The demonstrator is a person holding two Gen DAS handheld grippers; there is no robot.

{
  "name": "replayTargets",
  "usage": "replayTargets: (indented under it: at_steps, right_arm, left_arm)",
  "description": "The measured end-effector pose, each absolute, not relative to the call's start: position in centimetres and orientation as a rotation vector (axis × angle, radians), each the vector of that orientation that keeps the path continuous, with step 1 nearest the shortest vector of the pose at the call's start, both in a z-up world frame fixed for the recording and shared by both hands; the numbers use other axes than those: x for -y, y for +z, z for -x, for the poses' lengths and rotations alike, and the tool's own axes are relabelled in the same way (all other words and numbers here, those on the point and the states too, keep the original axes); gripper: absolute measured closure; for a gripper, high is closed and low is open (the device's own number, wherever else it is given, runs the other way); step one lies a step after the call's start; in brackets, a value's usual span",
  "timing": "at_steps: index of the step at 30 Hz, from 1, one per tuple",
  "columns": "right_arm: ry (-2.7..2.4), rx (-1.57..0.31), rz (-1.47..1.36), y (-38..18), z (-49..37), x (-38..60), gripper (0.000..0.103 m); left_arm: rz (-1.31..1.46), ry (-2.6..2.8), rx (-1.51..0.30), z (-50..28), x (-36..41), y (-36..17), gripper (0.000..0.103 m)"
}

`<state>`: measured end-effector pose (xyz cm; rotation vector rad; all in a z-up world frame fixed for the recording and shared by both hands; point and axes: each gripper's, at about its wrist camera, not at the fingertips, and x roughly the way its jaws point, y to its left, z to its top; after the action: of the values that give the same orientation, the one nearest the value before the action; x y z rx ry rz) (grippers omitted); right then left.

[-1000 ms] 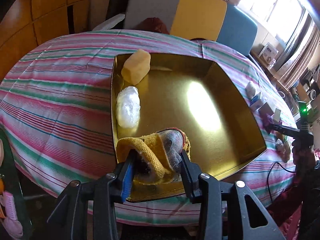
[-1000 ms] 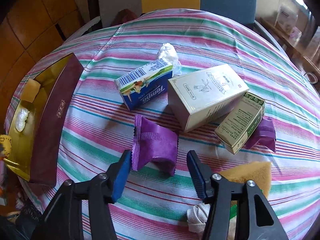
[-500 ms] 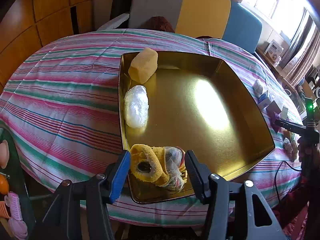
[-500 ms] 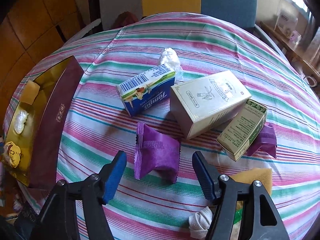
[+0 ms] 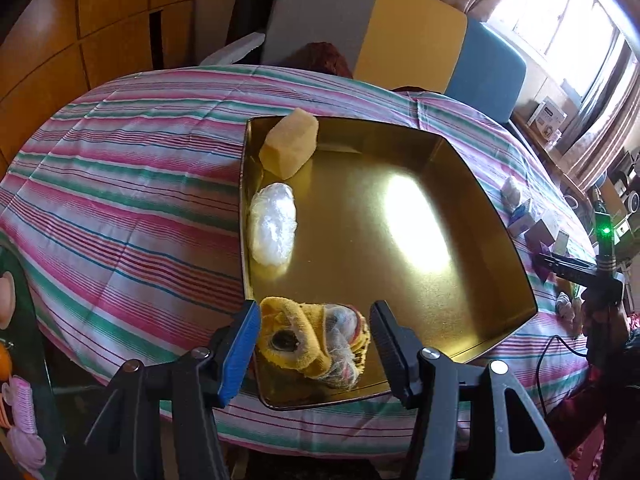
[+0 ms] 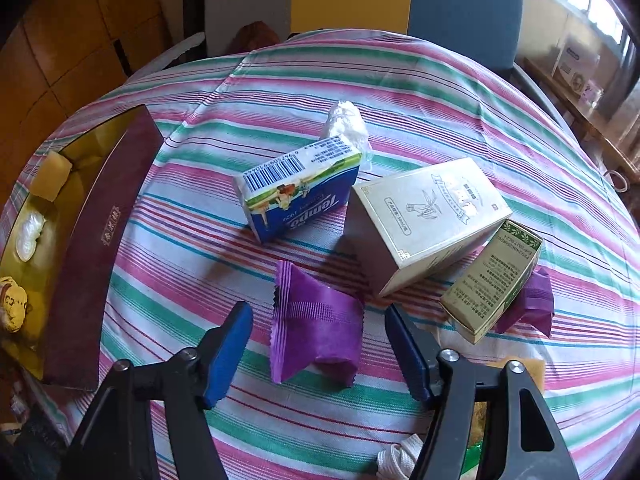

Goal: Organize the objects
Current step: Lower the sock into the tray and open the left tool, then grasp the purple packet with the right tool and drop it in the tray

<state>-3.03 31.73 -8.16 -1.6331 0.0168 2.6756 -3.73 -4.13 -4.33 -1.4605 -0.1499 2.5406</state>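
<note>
A gold tin tray [image 5: 472, 216] lies on the striped tablecloth [image 5: 132, 184]. In it are a yellow sponge [image 5: 289, 147], a white plastic wad [image 5: 273, 228] and a yellow knitted bundle [image 5: 316, 342] at the near corner. My left gripper [image 5: 314, 340] is open, its fingers either side of the bundle, apart from it. My right gripper [image 6: 318, 344] is open around a purple packet [image 6: 316, 326] lying on the cloth. Behind it are a blue tissue pack [image 6: 302, 188], a cream box [image 6: 428, 220], a green-edged box [image 6: 494, 276] and a second purple packet [image 6: 532, 304].
The tray's maroon outer wall [image 6: 96, 248] stands at the left in the right wrist view. A white wad [image 6: 346, 124] lies beyond the tissue pack. A white cord [image 6: 396, 460] and a yellow sponge [image 6: 528, 368] lie near the right gripper. Chairs [image 5: 400, 36] stand behind the table.
My left gripper has let go of the yellow bundle, opened and drawn back; the bundle now rests in the tray. My right gripper has opened wider and drawn back a little from the purple packet.
</note>
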Motion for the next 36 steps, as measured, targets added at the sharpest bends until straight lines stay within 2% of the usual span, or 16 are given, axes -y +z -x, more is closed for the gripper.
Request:
replayTargets:
  at_steps: [1,4,18,25,30,36]
  right_arm:
    - [2.665,0.008,1.633,-8.3,2.9,-31.7,0.064]
    - [2.691,0.004,1.639,-8.1,2.7,-31.5,0.066]
    - [2.695,0.029,1.645,-7.9,1.9,-30.6,0.066]
    - [2.771,-0.181,1.549,-4.9,1.1,-29.8,0.066]
    - [2.911,-0.19,1.493,-1.5,1.1,-25.4,0.066]
    - [3.086,-0.105,1.522,1.2,2.3,-17.4,0.066]
  left_arm:
    - [1.457,2.541,0.146,3.7,4.0,-4.3,0.046]
    - [1.441,2.553,0.139,3.4,3.9,-4.1,0.046]
    - [1.348,2.648,0.093,2.0,3.7,-2.2,0.046]
    - [1.292,2.685,0.04,1.6,3.6,-1.5,0.046]
    - [1.284,2.685,0.062,1.6,4.0,-1.5,0.046]
    - [1.291,2.68,0.093,1.5,4.8,-1.9,0.046]
